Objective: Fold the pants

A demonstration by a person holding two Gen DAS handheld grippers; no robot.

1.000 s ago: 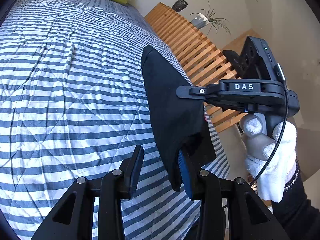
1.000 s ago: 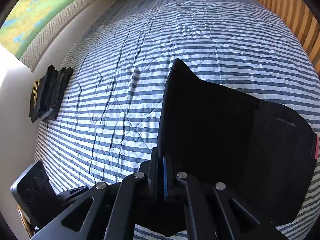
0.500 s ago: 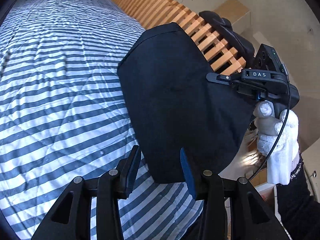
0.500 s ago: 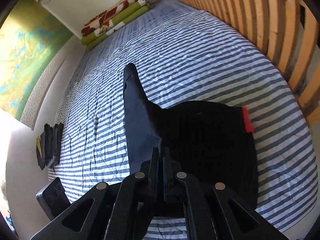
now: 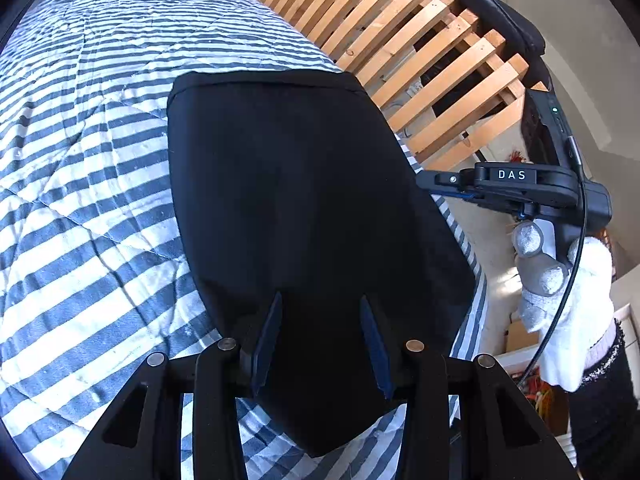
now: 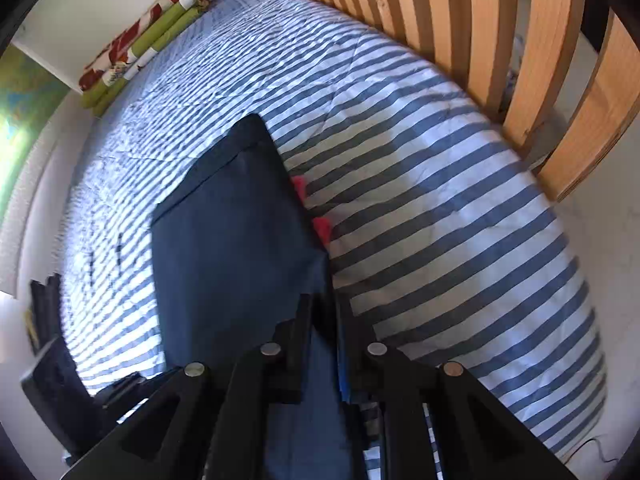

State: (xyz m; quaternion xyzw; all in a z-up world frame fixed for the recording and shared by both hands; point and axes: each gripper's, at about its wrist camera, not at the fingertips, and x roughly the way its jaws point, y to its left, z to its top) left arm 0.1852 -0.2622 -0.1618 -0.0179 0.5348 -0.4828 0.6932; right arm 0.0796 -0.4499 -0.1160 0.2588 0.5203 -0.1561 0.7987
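The black pants (image 5: 288,184) lie in a folded slab on the striped bed cover (image 5: 80,168). My left gripper (image 5: 320,320) is open, its blue-padded fingers (image 5: 266,336) spread just above the near end of the fabric. At the pants' right edge, my right gripper (image 5: 436,180) is shut on the cloth, held by a white-gloved hand (image 5: 560,280). In the right wrist view the pants (image 6: 232,220) look dark navy and run away from my right gripper (image 6: 324,312), which pinches their edge. A red tag (image 6: 322,228) shows at that edge.
A wooden slatted frame (image 5: 420,52) runs along the bed's right side, with a dark garment (image 5: 488,4) draped on it. Rolled green and red cushions (image 6: 132,48) lie at the bed's far end. A stack of dark folded clothes (image 6: 42,304) sits at the left edge.
The right gripper has swung the pants panel over toward the slatted side, from standing on edge to lying flat. The left gripper, still open, now sits over the pants' near end.
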